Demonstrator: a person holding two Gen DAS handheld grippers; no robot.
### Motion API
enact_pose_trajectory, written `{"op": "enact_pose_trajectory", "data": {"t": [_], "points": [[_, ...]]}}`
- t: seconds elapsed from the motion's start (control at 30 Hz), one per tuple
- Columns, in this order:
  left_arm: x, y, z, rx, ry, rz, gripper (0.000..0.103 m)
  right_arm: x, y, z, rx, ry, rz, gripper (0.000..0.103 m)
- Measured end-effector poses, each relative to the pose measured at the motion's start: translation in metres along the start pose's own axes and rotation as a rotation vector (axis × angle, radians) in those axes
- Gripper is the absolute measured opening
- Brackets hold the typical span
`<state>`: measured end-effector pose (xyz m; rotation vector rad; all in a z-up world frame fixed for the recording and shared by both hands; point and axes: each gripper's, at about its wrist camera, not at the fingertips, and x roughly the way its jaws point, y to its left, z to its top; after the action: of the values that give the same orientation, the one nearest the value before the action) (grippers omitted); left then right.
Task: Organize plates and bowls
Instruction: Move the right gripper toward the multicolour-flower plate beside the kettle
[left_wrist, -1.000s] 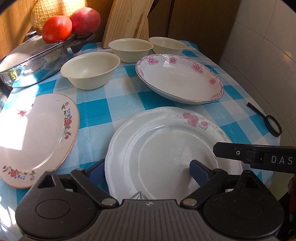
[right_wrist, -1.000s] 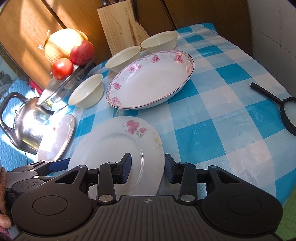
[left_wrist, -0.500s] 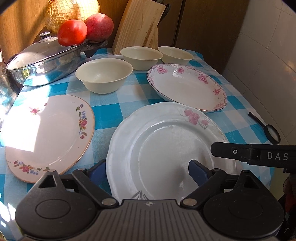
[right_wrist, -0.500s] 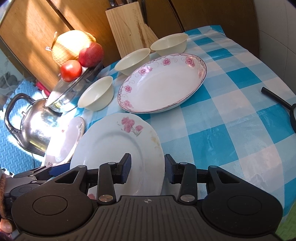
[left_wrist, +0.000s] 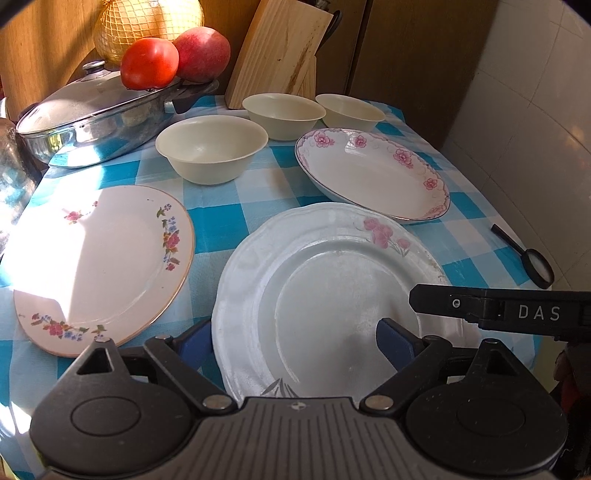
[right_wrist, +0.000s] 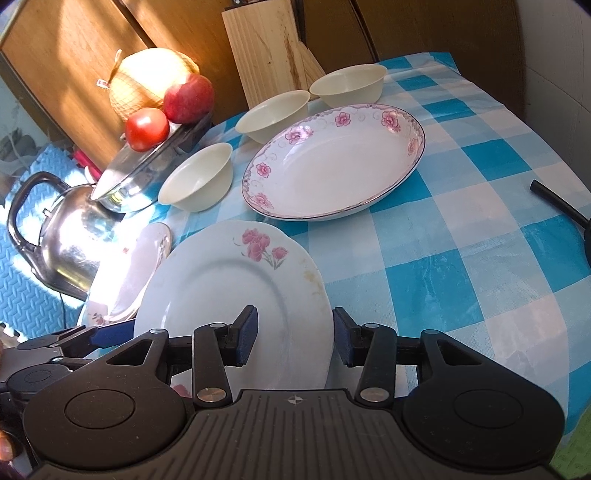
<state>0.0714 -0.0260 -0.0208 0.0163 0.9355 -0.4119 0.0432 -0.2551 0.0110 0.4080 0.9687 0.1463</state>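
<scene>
On the checked table (left_wrist: 236, 218), both grippers' fingers (right_wrist: 246, 334) stand apart around the white plate (left_wrist: 325, 295), which could slide onto the flowered plate (left_wrist: 99, 262) beside it.

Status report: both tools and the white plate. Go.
Left tool open, straddling white plate's near rim. Right tool open, straddling its right edge. Plate unlifted. Nothing on it.

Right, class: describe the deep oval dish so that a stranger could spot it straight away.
Start at the wooden knife block at the back of the blue checked tablecloth. In front of it stand three plain cream bowls; the oval dish lies beside them. Unlike the flat plates nearby, it is deep, with pink flowers round its rim.
</scene>
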Motion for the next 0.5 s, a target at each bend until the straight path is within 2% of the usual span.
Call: {"op": "enact_pose_trajectory", "data": {"t": [0.23, 0.4, 0.5], "points": [[0.003, 0.005, -0.001, -0.019, 0.017, -0.013, 0.082, 0.001, -0.003, 0.001, 0.018, 0.001, -0.006, 0.053], [-0.018, 0.001, 0.005, 0.042, -0.113, 0.008, 0.081, -0.007, -0.004, 0.004, 0.023, -0.071, 0.006, 0.055], [-0.023, 0.006, 0.008, 0.04, -0.144, 0.037, 0.081, -0.009, -0.003, 0.006, 0.016, -0.094, -0.012, 0.055]]}}
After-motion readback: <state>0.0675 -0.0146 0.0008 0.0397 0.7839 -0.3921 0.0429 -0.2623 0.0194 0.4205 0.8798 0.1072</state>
